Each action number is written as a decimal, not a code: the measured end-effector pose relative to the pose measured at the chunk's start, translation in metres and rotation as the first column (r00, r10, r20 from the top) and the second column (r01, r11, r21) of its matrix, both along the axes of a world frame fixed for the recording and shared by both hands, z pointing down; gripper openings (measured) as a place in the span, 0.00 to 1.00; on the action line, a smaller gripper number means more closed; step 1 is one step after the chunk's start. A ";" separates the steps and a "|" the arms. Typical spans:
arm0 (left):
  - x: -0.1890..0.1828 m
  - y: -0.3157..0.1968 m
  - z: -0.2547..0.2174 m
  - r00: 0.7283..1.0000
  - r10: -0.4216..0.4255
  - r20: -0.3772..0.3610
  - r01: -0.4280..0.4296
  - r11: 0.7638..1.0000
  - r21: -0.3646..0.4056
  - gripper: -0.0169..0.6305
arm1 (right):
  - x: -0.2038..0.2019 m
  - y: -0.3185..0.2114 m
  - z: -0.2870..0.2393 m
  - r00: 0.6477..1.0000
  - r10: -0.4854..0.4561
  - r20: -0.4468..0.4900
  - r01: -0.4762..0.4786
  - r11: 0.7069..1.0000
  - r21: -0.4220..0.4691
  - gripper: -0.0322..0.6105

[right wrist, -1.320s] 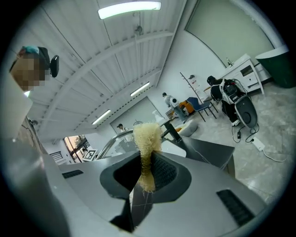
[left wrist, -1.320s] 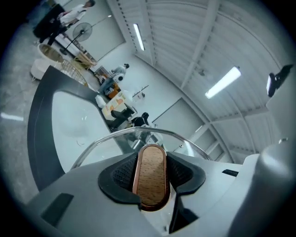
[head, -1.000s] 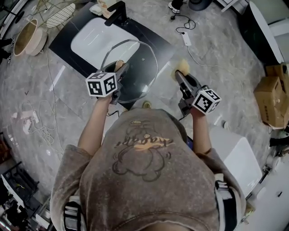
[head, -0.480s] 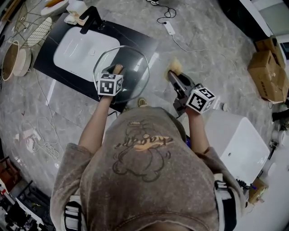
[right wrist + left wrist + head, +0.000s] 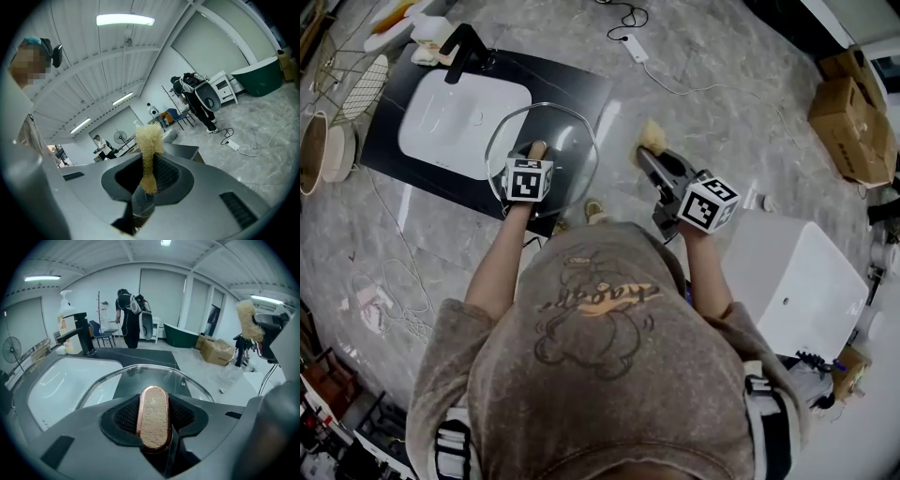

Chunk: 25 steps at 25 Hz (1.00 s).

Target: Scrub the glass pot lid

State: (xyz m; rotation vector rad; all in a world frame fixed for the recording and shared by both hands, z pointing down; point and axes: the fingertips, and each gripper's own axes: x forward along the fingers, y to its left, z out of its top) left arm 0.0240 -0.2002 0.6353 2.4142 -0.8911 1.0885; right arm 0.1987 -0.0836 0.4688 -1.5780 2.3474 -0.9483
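While the glass pot lid point(image 5: 567, 131) hangs over a black counter point(image 5: 577, 80), a loofah scrubber point(image 5: 149, 136) sits clear of it.

Its wooden, copper-rimmed handle point(image 5: 152, 420) is clamped between the jaws of the left gripper point(image 5: 534, 157). The lid sits left of centre in the upper half of the head view, over the counter's right edge and just right of the white basin point(image 5: 455, 112). To the lid's right, apart from its rim, the right gripper point(image 5: 649, 159) is closed on the pale yellow scrubber, whose tuft sticks out past the jaw tips. A black faucet point(image 5: 461, 52) stands at the basin's upper left, and cardboard boxes point(image 5: 853, 117) lie at the frame's upper right.
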 end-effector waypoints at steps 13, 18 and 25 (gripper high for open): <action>-0.001 -0.001 -0.029 0.996 -0.003 -0.087 0.004 1.000 0.011 0.33 | -0.016 -0.014 0.001 0.998 -0.064 -0.016 0.063 0.998 -0.004 0.13; -0.025 -0.015 -0.083 0.979 -0.066 -0.193 0.080 0.995 0.066 0.33 | -0.043 -0.034 -0.001 0.987 -0.157 -0.047 0.157 0.988 0.004 0.13; -0.073 -0.014 -0.159 0.934 -0.142 -0.327 0.199 0.969 0.147 0.33 | -0.099 -0.059 -0.012 0.941 -0.312 -0.131 0.319 0.947 0.036 0.13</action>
